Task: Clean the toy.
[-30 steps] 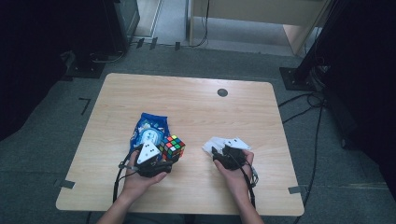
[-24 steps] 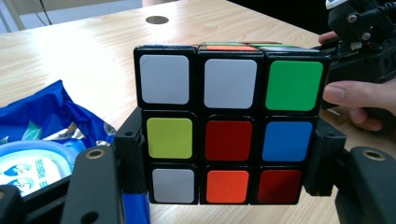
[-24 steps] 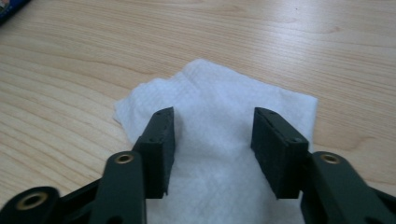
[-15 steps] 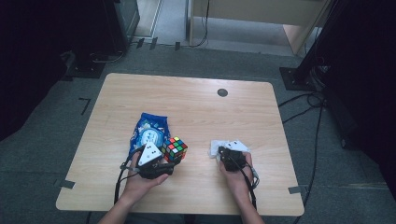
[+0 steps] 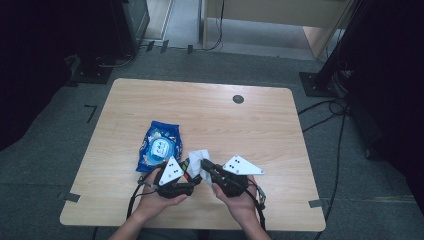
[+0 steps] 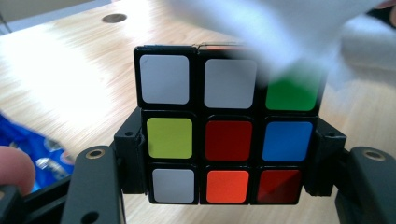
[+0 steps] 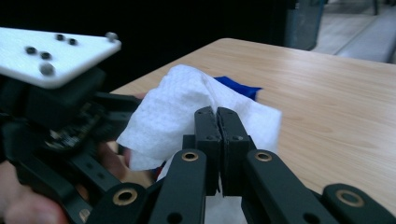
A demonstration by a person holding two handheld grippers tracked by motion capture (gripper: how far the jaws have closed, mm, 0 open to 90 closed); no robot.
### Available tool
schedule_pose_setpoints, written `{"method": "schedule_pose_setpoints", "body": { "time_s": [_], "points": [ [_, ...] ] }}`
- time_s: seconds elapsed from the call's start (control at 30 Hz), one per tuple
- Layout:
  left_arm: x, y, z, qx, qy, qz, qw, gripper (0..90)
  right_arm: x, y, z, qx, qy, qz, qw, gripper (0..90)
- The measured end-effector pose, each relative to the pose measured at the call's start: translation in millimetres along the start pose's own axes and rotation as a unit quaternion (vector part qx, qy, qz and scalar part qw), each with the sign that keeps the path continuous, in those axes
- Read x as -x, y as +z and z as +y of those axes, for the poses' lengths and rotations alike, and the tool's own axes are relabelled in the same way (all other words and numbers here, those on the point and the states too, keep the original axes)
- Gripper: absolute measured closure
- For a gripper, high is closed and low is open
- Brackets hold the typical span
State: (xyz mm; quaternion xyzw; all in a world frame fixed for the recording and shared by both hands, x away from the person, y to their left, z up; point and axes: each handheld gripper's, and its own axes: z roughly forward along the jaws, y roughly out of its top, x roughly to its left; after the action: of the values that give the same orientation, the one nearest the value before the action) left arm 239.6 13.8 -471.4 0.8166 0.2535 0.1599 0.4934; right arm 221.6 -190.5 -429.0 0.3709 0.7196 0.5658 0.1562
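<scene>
Left gripper [image 5: 192,182]: over the near edge of the light wooden table [image 5: 210,115], gripped in the person's left hand [image 5: 155,197], with its grey three-cornered plate on top.
Left jaws: clamped on the multicoloured puzzle cube with black edges [image 6: 229,123], one black pad pressed on each side of its lowest row in the left gripper view.
Cube: held just above the tabletop, near the front edge and a little left of centre; the face looking at the left gripper's camera shows white, green, yellow, red, blue and orange squares.
Right gripper [image 7: 215,119]: right alongside the left one in the high view, in the person's right hand [image 5: 237,200], pointing across towards the cube.
Right jaws: pressed tight together, and there's the white crumpled paper wipe [image 7: 173,112] pinched between them; its folds spill out to both sides of the pads.
Wipe: up off the table, hanging over the cube's top right corner; in the left gripper view it's a white blur across the green square. I can't tell whether it actually touches the cube.
Blue packet: the blue plastic packet with a round white label [image 5: 159,146] lies flat on the table, just beyond the left gripper.
Table: a small dark round hole [image 5: 238,99] sits near the far edge, well apart from the hands.
</scene>
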Motion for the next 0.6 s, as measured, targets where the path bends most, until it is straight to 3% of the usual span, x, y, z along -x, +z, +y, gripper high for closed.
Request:
{"method": "schedule_pose_setpoints", "body": {
  "time_s": [0.1, 0.2, 0.43, 0.5, 0.6],
  "points": [
    [7.0, 0.5, 0.6, 0.002, 0.017, 0.0, 0.9999, 34.1, -5.5, 4.4, -1.8, -0.005, -0.003, 0.008, 1.0, 89.2],
    [8.0, -1.6, 1.0, 0.012, 0.022, -0.001, 0.9997, 34.1, 0.5, 5.7, -3.2, 0.002, 0.004, -0.006, 1.0, 89.1],
    [0.8, -7.0, 3.4, 0.026, 0.007, 0.009, 0.9996, 34.2, 22.4, 3.1, -12.6, -0.016, 0.017, -0.075, 0.9969, 88.9],
    [-3.2, -7.7, 3.4, 0.026, 0.001, 0.009, 0.9996, 34.2, 21.1, 1.7, -15.2, -0.018, 0.025, -0.075, 0.9967, 89.0],
    [-5.2, -9.4, 2.3, 0.033, -0.002, -0.003, 0.9995, 34.1, 10.0, -0.6, -12.4, -0.018, 0.011, -0.092, 0.9956, 89.4]
  ]
}}
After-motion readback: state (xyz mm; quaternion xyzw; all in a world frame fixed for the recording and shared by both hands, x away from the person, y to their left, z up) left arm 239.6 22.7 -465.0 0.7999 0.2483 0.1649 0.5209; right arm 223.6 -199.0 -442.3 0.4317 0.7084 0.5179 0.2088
